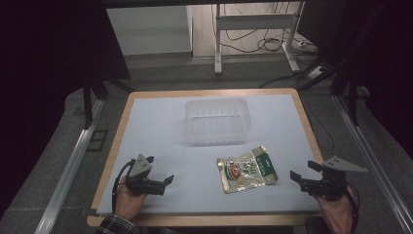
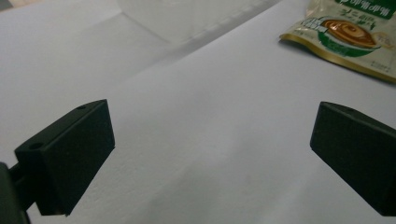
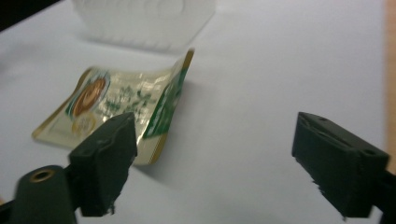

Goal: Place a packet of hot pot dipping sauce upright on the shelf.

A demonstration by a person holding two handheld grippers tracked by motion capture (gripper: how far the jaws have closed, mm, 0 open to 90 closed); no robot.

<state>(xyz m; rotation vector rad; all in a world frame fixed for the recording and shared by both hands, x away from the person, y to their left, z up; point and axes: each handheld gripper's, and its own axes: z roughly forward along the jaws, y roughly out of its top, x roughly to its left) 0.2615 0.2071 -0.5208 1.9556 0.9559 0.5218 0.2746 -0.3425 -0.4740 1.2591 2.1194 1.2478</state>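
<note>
High view: the snack packet [image 1: 247,169] lies flat on the white counter [image 1: 156,126], toward the near edge and right of the middle, with the clear plastic tub [image 1: 216,122] standing empty beyond it toward the far edge. The left gripper [image 1: 165,183] rests near the near-left corner, its fingers released and well apart from the packet. The right gripper [image 1: 297,176] sits by the near-right corner, just beside the packet's green end, its fingers also released and grasping nothing.

Judging from this layout, the work looks to be moving the packet into the tub, and it has hardly begun: nothing is picked up and nothing is in the tub. The grasp, the lift and the drop are all left to do.

In the right gripper view the packet [image 3: 119,100] lies ahead and to the left of the open fingers [image 3: 103,163], its green edge curling up off the counter; the picture is blurred, so the print cannot be read. In the left gripper view the packet [image 2: 352,37] is cut off at the top right corner, and the tub [image 2: 187,18] is a pale shape, hard to make out
</note>
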